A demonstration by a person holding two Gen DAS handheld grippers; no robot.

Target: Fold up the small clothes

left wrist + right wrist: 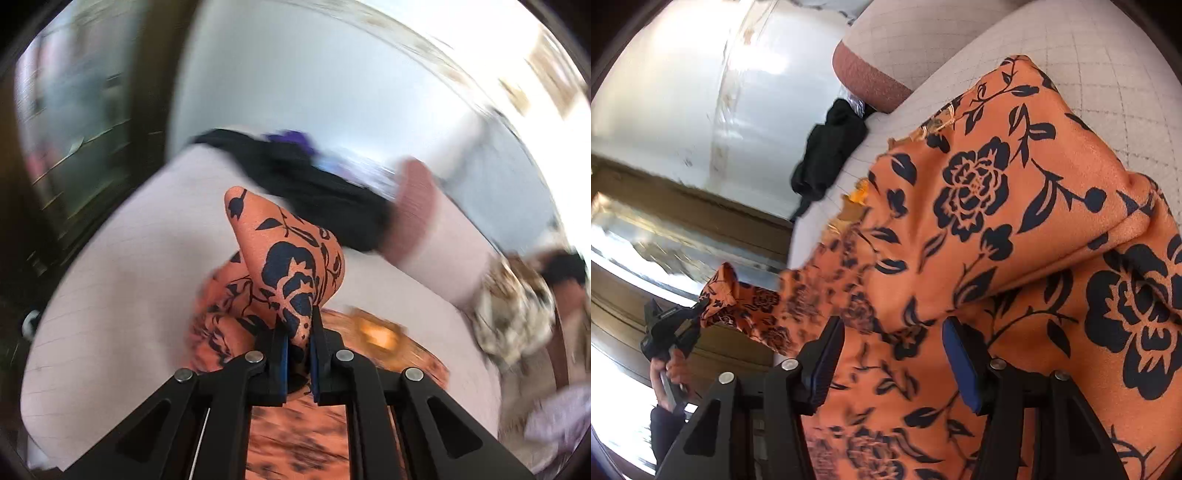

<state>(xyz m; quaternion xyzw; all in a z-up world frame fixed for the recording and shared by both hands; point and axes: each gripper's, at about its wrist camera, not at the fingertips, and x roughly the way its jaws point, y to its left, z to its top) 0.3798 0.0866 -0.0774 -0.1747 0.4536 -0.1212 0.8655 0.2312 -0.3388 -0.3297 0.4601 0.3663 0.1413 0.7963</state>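
Orange floral garment (291, 266) pinched in left gripper (298, 332), corner lifted at frame centre; right gripper (892, 354) jaws spread, cloth between, pads not pressing; black garment (827, 155) upper left on bed (1108, 55).

Bed surface (1089, 55): pale cover with thin grid lines. Terracotta bolster (868, 79) at its far edge, against a glossy white wall (683, 92). Dark wood-framed window (646, 236), strong daylight coming through. Left wrist view heavily motion-blurred.
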